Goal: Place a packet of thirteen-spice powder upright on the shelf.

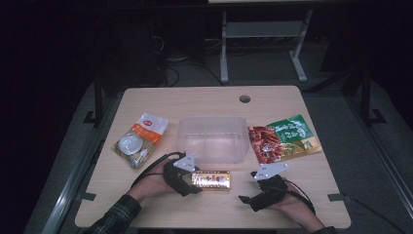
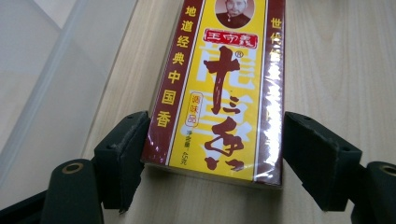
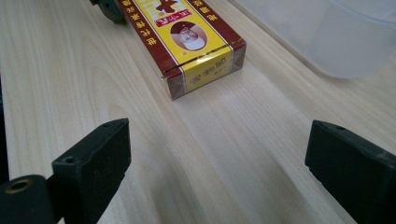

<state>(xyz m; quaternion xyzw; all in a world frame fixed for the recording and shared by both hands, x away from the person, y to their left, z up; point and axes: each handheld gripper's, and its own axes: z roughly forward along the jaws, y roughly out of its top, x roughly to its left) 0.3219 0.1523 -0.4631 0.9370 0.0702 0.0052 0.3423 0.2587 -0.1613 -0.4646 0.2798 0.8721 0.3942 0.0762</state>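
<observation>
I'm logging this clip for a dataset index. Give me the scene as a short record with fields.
surface: wooden table
item in hand: red and yellow box, lying flat, between the open jaws of the left gripper; a small gap shows at the right pad
right gripper: open, nothing between its jaws, aimed at the box's end
container: clear plastic tub, behind the box
other items: white and orange bag left of the tub, green and red snack bag right

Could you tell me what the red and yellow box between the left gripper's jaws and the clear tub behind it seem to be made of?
The box looks like printed cardboard under a glossy clear film: its edges are sharp and folded, and glare streaks run along its side. The tub appears to be translucent, slightly frosted plastic: the table shows faintly through its walls, and its corners are rounded as if moulded.
</observation>
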